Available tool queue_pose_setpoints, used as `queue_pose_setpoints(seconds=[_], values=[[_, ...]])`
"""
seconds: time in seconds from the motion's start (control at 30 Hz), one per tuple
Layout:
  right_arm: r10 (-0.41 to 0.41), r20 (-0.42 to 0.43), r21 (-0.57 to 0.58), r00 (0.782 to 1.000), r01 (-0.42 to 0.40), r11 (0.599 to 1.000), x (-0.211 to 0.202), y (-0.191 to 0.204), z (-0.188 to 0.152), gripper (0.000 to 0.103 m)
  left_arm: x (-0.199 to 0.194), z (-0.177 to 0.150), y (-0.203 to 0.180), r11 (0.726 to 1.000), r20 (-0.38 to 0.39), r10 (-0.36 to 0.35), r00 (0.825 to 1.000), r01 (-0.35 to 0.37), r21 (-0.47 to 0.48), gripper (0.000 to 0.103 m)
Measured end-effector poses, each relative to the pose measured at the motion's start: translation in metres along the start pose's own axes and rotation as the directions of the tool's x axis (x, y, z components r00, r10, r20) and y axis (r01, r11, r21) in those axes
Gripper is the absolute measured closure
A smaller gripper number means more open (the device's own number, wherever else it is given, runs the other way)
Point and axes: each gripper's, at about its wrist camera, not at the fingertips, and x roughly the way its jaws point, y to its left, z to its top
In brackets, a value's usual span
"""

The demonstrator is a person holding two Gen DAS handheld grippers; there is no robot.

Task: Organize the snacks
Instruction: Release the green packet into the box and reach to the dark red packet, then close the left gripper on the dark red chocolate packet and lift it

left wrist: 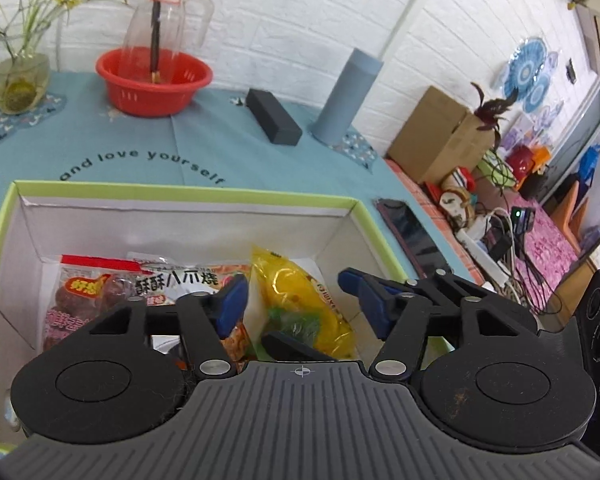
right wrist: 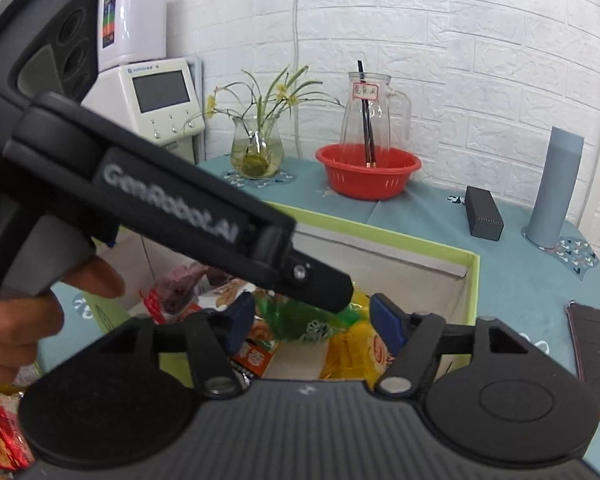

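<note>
While both grippers are hovering over the green-rimmed box (left wrist: 364,210), the snacks are lying inside it. The left gripper (left wrist: 290,304) is holding its blue fingers (left wrist: 230,304) apart, gripping nothing, with a yellow snack bag (left wrist: 300,296) showing between them and a red-labelled packet (left wrist: 84,288) sitting to its left on the box floor. The right gripper (right wrist: 312,324) is also keeping its fingers (right wrist: 384,324) spread and empty above the yellow bag (right wrist: 352,352) and an orange packet (right wrist: 256,356). A person's hand (right wrist: 24,320) is gripping the left gripper's handle, which is crossing the right view. On the blue tabletop (left wrist: 140,148) beyond the box, a red basket (left wrist: 154,80) is holding a glass pitcher (left wrist: 168,12), and a black box (left wrist: 274,122) is lying near a grey cylinder (left wrist: 346,96).
</note>
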Motion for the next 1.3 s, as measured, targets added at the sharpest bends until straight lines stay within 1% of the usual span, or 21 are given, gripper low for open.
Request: queue_pose_setpoints(seconds=[0.13, 0.23, 0.27, 0.33, 0.4, 0.5, 0.57, 0.63, 0.7, 0.77, 0.8, 0.93, 1.0, 1.07, 1.13, 1.23, 1.3], values=[[-0.028, 0.087, 0.014, 0.996, 0.026, 1.000, -0.040, 0.002, 0.001, 0.023, -0.031, -0.007, -0.012, 1.000, 0.060, -0.025, 0.998, 0.024, 0.012, 0.051], [-0.082, 0.147, 0.014, 0.986, 0.081, 0.997, -0.083, 0.005, -0.008, 0.010, -0.054, -0.022, -0.027, 0.998, 0.083, -0.061, 0.995, 0.059, 0.031, 0.044], [-0.104, 0.153, 0.015, 0.983, 0.103, 0.995, -0.096, 0.005, -0.015, 0.010, -0.060, -0.030, -0.033, 0.997, 0.089, -0.074, 0.993, 0.071, 0.040, 0.041], [-0.151, 0.148, 0.037, 0.977, 0.147, 0.988, -0.119, 0.004, -0.031, 0.010, -0.066, -0.047, -0.044, 0.994, 0.078, -0.098, 0.992, 0.094, 0.051, 0.041], [-0.183, 0.112, 0.079, 0.977, 0.175, 0.981, -0.139, 0.002, -0.055, 0.010, -0.064, -0.066, -0.054, 0.991, 0.044, -0.126, 0.991, 0.124, 0.052, 0.041], [-0.221, 0.020, 0.158, 0.975, 0.215, 0.964, -0.162, 0.001, -0.097, 0.010, -0.047, -0.095, -0.072, 0.984, -0.044, -0.168, 0.985, 0.170, 0.043, 0.041], [-0.220, -0.031, 0.215, 0.975, 0.221, 0.951, -0.172, 0.001, -0.124, 0.010, -0.029, -0.108, -0.084, 0.980, -0.118, -0.194, 0.974, 0.197, 0.020, 0.043], [-0.212, -0.054, 0.270, 0.976, 0.218, 0.938, -0.178, 0.000, -0.143, 0.010, -0.011, -0.117, -0.094, 0.978, -0.187, -0.207, 0.960, 0.208, -0.010, 0.045], [-0.220, -0.067, 0.301, 0.973, 0.230, 0.926, -0.179, -0.002, -0.153, 0.010, 0.003, -0.124, -0.104, 0.979, -0.240, -0.203, 0.949, 0.200, -0.040, 0.045], [-0.235, -0.069, 0.297, 0.970, 0.245, 0.923, -0.178, -0.003, -0.156, 0.010, 0.011, -0.130, -0.112, 0.979, -0.270, -0.204, 0.941, 0.197, -0.056, 0.046], [-0.231, -0.066, 0.291, 0.971, 0.240, 0.926, -0.176, -0.003, -0.157, 0.010, 0.014, -0.132, -0.115, 0.980, -0.277, -0.199, 0.940, 0.192, -0.049, 0.046], [-0.178, -0.076, 0.278, 0.981, 0.193, 0.941, -0.163, -0.004, -0.157, 0.010, 0.023, -0.138, -0.125, 0.992, -0.274, -0.127, 0.953, 0.128, -0.012, 0.045], [-0.153, -0.106, 0.270, 0.983, 0.176, 0.946, -0.156, -0.004, -0.156, 0.010, 0.025, -0.141, -0.129, 0.995, -0.267, -0.097, 0.959, 0.104, 0.011, 0.044], [-0.129, -0.114, 0.272, 0.985, 0.156, 0.949, -0.154, -0.006, -0.155, 0.010, 0.028, -0.144, -0.132, 0.996, -0.263, -0.072, 0.962, 0.084, 0.036, 0.039], [-0.123, -0.114, 0.271, 0.986, 0.150, 0.951, -0.154, -0.006, -0.155, 0.009, 0.032, -0.147, -0.136, 0.996, -0.263, -0.045, 0.964, 0.063, 0.060, 0.035], [-0.125, -0.121, 0.263, 0.985, 0.153, 0.953, -0.152, -0.006, -0.155, 0.009, 0.036, -0.151, -0.142, 0.994, -0.259, -0.010, 0.966, 0.037, 0.102, 0.035], [-0.126, -0.122, 0.260, 0.985, 0.154, 0.953, -0.152, -0.006, -0.155, 0.008, 0.035, -0.152, -0.142, 0.994, -0.258, -0.010, 0.966, 0.038, 0.106, 0.036]])
